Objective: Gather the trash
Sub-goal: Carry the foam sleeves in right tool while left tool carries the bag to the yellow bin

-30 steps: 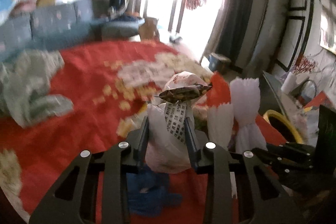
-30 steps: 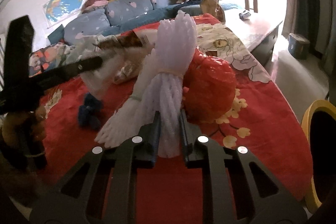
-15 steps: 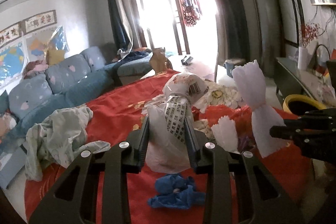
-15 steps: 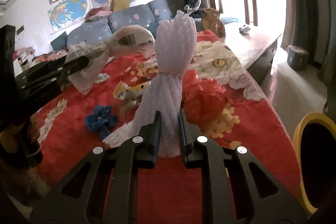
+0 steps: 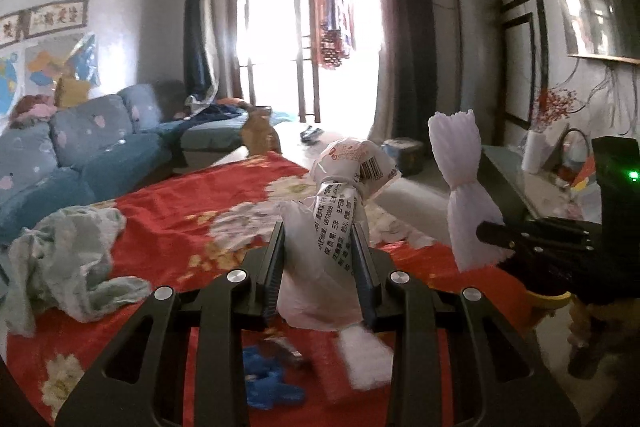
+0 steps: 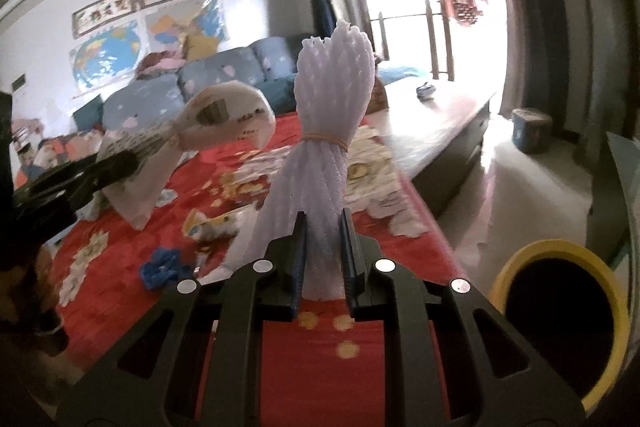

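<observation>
My left gripper [image 5: 318,267] is shut on a crumpled white plastic wrapper [image 5: 332,227] with printed text and a barcode, held up above the red floral cloth [image 5: 168,215]. The same wrapper [image 6: 168,151] shows at the left of the right wrist view. My right gripper [image 6: 323,259] is shut on a bundle of white foam netting [image 6: 328,131] tied with a rubber band; that bundle [image 5: 464,195] also stands at the right of the left wrist view. A yellow-rimmed bin [image 6: 560,315] sits at the lower right, beside the table.
On the red cloth lie a blue crumpled scrap [image 6: 162,267], a small yellow-and-white wrapper [image 6: 212,223], white paper pieces [image 6: 380,179] and a pale green cloth [image 5: 68,267]. A blue sofa [image 5: 88,147] stands behind, a low wooden table [image 6: 444,123] to the right.
Both grippers have risen with their loads, so the views now look across the room instead of down at the cloth. The red bag beside the netting has dropped out of view.
</observation>
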Demonstrator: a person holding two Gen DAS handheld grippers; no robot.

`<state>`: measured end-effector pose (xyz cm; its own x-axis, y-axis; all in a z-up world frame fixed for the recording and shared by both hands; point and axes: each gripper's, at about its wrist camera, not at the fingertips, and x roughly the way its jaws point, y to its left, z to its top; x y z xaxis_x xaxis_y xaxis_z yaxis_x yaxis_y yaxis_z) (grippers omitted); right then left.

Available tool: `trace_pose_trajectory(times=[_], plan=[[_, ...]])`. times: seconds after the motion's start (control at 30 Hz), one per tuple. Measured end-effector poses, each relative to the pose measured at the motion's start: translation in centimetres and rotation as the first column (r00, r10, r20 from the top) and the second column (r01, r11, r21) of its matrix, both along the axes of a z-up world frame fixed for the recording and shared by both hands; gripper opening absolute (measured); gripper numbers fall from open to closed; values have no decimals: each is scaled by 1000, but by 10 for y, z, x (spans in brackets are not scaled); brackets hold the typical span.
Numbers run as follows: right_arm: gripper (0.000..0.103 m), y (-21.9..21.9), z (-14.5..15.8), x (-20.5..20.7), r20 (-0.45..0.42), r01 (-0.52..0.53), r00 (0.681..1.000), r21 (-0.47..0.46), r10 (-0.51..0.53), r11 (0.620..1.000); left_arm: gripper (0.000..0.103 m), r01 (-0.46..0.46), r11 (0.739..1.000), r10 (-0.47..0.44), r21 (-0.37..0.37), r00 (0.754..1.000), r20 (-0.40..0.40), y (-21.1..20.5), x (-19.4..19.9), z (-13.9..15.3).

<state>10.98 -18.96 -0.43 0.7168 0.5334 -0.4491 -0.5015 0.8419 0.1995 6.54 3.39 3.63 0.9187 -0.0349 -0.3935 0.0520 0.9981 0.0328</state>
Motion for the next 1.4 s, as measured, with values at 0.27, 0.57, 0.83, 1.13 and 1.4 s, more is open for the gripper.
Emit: trace_pose_trajectory(times=[0.27,0.57,0.83,1.13,1.4], plan=[[11,-46,-4,4,-8,137,990,-1,-137,991,30,91,995,-91,-40,996,-11,-34,12,-5],[11,-92,-13,7,-48,263,964,8,-263,965,30,165,985,-167,-54,985,-31,-65,26,-9],[11,-119,-19,11,-81,341,937,14,-339,940,30,225,972,-228,-61,972,-50,-90,36,-18],[11,-151,-30,11,-108,435,895,11,-432,900,30,301,951,-306,-69,948,-91,-125,46,-33],[11,-174,-44,18,-160,487,861,-9,-482,873,30,353,933,-358,-65,924,-132,-155,56,-47]])
